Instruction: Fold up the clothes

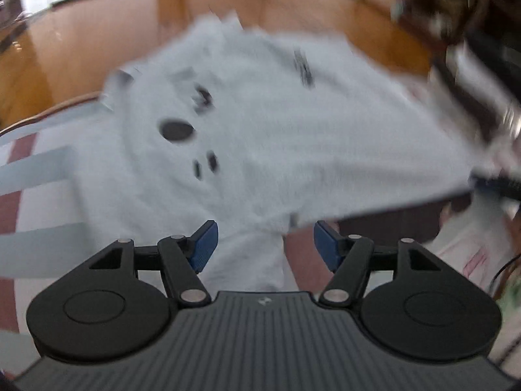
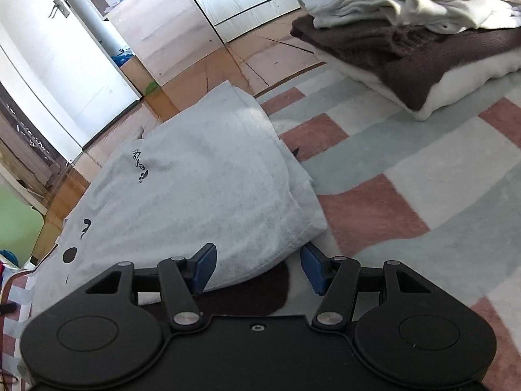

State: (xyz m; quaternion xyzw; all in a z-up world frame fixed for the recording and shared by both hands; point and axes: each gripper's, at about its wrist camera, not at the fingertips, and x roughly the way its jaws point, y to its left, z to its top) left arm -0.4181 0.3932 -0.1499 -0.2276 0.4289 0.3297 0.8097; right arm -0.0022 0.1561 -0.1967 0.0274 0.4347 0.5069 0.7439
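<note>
A light grey shirt (image 1: 276, 137) with black prints lies spread on a checked rug (image 1: 19, 202); the left wrist view is blurred by motion. My left gripper (image 1: 265, 246) is open, and a narrow tongue of the shirt runs toward me between its blue pads (image 1: 205, 247). In the right wrist view the same shirt (image 2: 195, 189) lies folded over with a rounded edge. My right gripper (image 2: 259, 270) is open at the shirt's near edge, the hem lying just inside its left pad (image 2: 205, 270). Neither gripper holds cloth.
The pink, pale green and white rug (image 2: 407, 202) stretches right of the shirt. A brown blanket (image 2: 407, 52) on a white cushion, topped with folded white clothes (image 2: 407, 3), sits at the back right. Wooden floor (image 2: 202, 75), a white door and cabinets lie beyond.
</note>
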